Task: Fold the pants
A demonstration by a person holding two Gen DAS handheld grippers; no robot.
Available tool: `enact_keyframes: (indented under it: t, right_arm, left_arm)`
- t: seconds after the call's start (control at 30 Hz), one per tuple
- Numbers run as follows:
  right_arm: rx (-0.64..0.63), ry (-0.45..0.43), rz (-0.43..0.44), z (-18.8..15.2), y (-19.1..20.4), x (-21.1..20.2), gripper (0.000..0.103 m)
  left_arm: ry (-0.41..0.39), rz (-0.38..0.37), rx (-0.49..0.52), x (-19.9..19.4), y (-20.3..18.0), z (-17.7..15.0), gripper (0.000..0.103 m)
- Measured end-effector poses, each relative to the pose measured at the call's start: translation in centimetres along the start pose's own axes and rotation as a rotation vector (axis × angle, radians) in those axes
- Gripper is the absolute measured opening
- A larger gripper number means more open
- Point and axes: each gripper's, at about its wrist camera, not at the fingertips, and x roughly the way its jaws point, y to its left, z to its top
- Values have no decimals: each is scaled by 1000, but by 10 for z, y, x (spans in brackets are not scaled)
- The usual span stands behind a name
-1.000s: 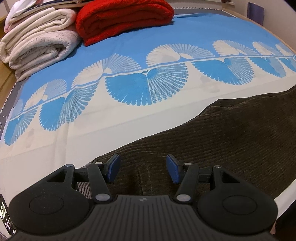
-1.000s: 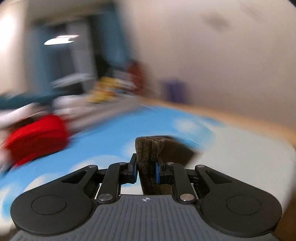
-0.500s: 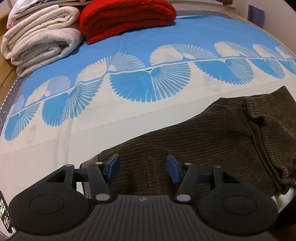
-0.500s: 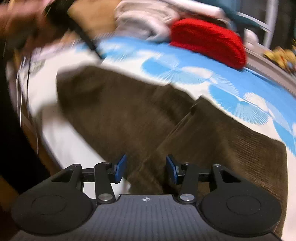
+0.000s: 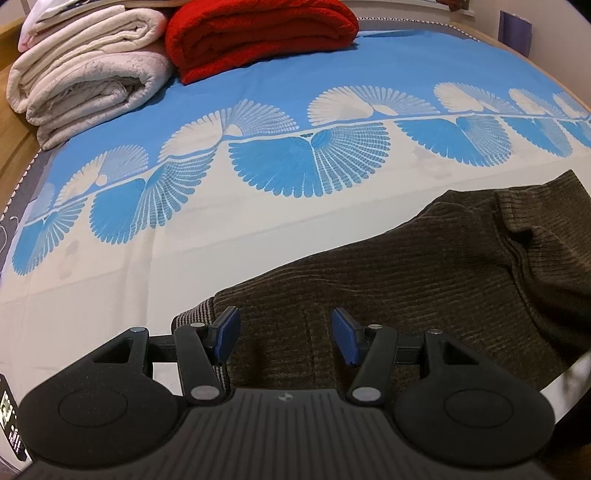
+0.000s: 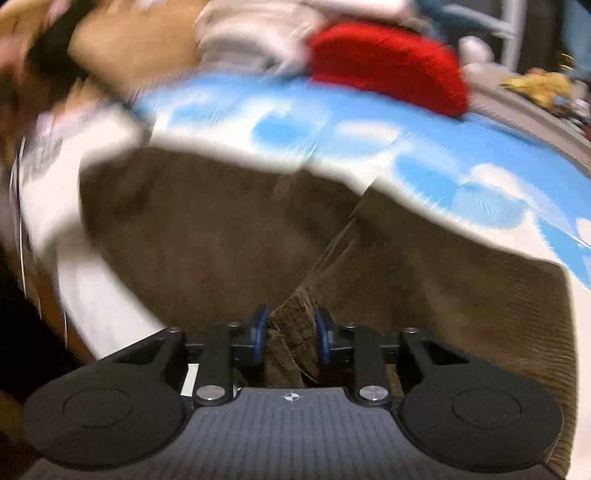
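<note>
Dark brown corduroy pants (image 5: pixel 424 266) lie on the bed, folded over on themselves at the right. My left gripper (image 5: pixel 284 334) is open and empty, just above the pants near their striped waistband corner (image 5: pixel 201 312). In the blurred right wrist view the pants (image 6: pixel 229 229) spread across the bed's near side. My right gripper (image 6: pixel 290 334) is shut on a bunched fold of the pants (image 6: pixel 291 332) at the near edge.
The bed has a blue and white fan-pattern sheet (image 5: pixel 295 162). A folded red blanket (image 5: pixel 255 33) and rolled cream blankets (image 5: pixel 88 81) are stacked at the far left. The bed's near edge runs just behind both grippers.
My right gripper let go of the pants, swung round over them, then shut on a fold at the near edge. The pants' far part dropped folded onto the bed. My left gripper stayed open.
</note>
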Motion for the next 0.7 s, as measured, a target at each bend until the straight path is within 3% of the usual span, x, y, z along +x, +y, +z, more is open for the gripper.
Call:
enact_keyframes:
  t: [0.07, 0.13, 0.23, 0.3, 0.37, 0.43, 0.7]
  right_arm:
    - [40, -102, 26, 8, -11, -23, 25]
    - [14, -135, 75, 7, -14, -39, 24]
    - [-60, 11, 141, -9, -8, -26, 26]
    - [-91, 85, 137, -21, 0, -15, 28]
    - [-128, 74, 137, -24, 8, -15, 43]
    - [-157, 56, 146, -24, 12, -18, 49]
    - [-444, 124, 16, -41, 44, 10, 56]
  left_arm:
    - [0, 1, 0, 1, -1, 1, 61]
    - [0, -4, -1, 1, -4, 3, 61]
    - [1, -9, 17, 2, -11, 6, 61]
    - [-1, -14, 27, 2, -16, 7, 61]
    - [-1, -20, 36, 3, -20, 9, 61]
    - [2, -19, 49, 5, -23, 10, 61]
    - [19, -14, 48, 9, -20, 7, 61]
